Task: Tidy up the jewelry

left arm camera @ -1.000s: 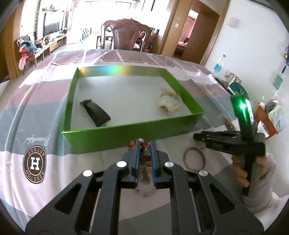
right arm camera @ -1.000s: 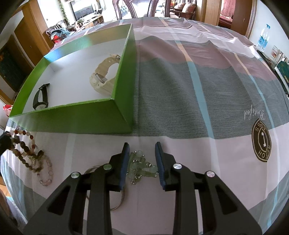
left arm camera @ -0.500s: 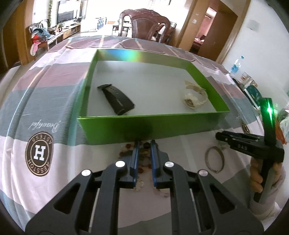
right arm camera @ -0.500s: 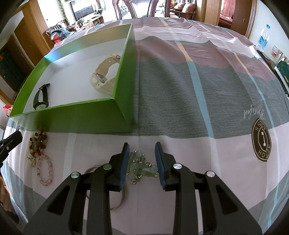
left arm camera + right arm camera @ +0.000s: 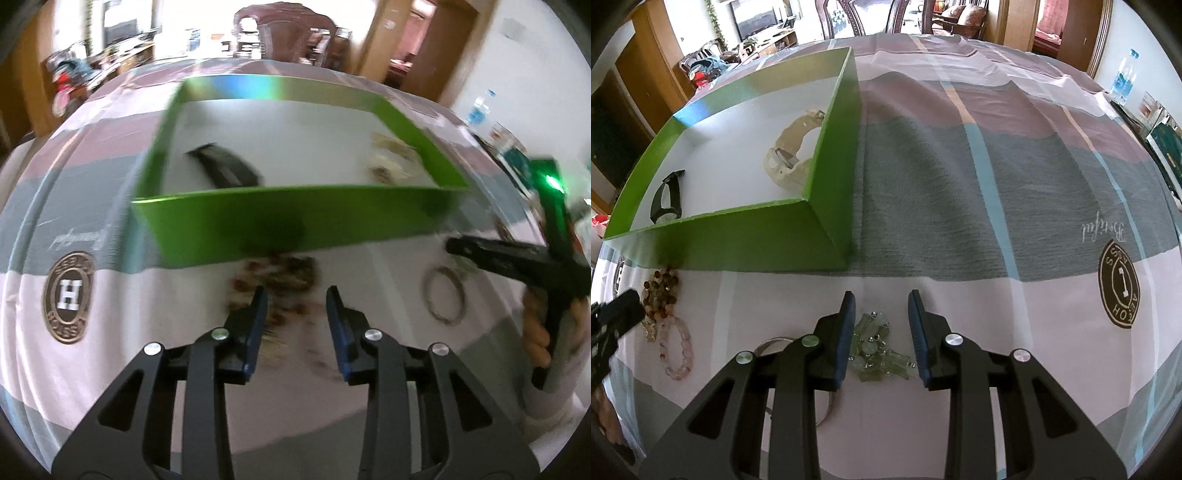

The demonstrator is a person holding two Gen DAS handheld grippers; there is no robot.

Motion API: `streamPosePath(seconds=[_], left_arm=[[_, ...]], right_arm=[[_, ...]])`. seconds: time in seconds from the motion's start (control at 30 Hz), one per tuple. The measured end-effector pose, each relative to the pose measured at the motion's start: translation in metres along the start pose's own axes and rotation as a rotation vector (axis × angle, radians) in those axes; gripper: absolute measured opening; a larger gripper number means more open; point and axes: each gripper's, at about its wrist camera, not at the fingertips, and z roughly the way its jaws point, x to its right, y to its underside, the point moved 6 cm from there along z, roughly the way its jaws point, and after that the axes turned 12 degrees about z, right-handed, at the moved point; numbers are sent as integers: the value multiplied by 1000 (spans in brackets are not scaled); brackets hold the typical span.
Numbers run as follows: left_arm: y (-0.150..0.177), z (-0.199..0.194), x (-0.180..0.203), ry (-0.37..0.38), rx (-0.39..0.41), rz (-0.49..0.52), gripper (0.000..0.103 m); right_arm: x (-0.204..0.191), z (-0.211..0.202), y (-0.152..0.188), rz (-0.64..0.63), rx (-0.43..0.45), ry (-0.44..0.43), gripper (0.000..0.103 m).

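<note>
On the striped tablecloth stands a green box (image 5: 295, 221) (image 5: 738, 236) holding a black watch (image 5: 225, 168) (image 5: 666, 199) and a cream watch (image 5: 388, 162) (image 5: 790, 155). My left gripper (image 5: 295, 295) (image 5: 617, 314) is low over the cloth before the box, its jaws opening. Blurred brown beads (image 5: 280, 277) (image 5: 661, 288) lie loose between and beyond its tips, and a pink bead bracelet (image 5: 677, 350) lies beside them. My right gripper (image 5: 881, 299) (image 5: 454, 245) stands still with pale green bead jewellery (image 5: 879, 347) on the cloth between its parted fingers. A silver bangle (image 5: 443, 295) (image 5: 775, 341) lies between the grippers.
A person's hand (image 5: 535, 325) holds the right gripper's handle. A water bottle (image 5: 1123, 77) and books (image 5: 1160, 136) sit at the table's far right edge. Wooden chairs (image 5: 284, 26) stand behind the table. Bare cloth stretches right of the box.
My left gripper came down with the bead strands, laid them on the cloth in front of the box, and its jaws have parted. The right gripper has not moved.
</note>
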Motion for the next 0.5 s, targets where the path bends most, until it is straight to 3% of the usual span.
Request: streamPosePath(seconds=[0.17,0.5], left_arm=[[9,5,41,28,-44,136,35],[19,11,25,-41,-84,89,35]], right_arm=[[0,-1,0,1,4,2,30],[1,-7,0,-35,39,39,30]])
